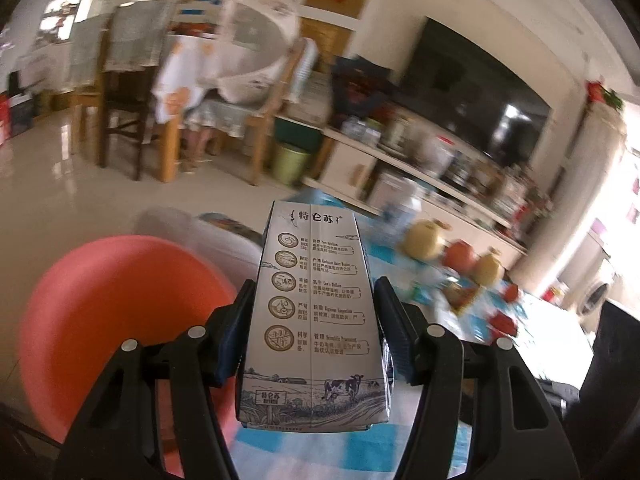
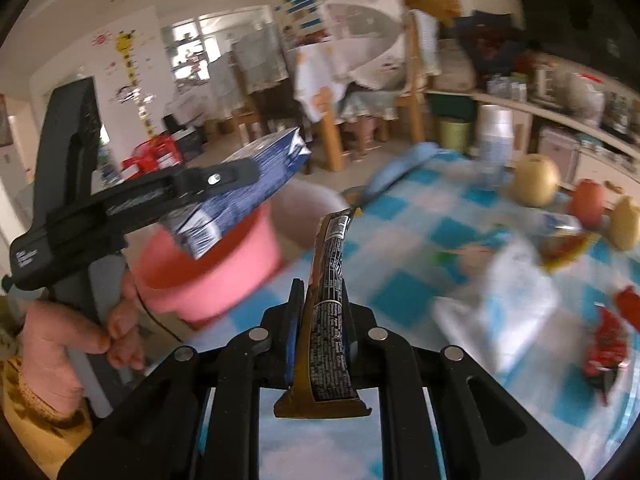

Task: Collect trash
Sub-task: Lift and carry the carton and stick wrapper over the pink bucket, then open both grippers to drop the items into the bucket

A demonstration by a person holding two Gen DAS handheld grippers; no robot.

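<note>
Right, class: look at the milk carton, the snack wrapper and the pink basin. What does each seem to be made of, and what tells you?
Milk carton: coated paperboard, by its printed flat panels and sharp folded edges.
Snack wrapper: thin plastic or foil film, probably; it is glossy, flat and has a crimped end seam.
Pink basin: moulded plastic, likely; it has one even colour, a smooth wall and a rounded rim, though it is blurred.

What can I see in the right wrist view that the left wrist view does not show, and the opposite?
Only the right wrist view shows the right claw shut on a dark snack wrapper, the person's hand on the left tool, and the carton's blue side.

Only the left wrist view shows the printed grey face of the milk carton and the dark television.

Both show the left claw holding that carton, the pink bin, the blue checked tablecloth and the fruit.
</note>
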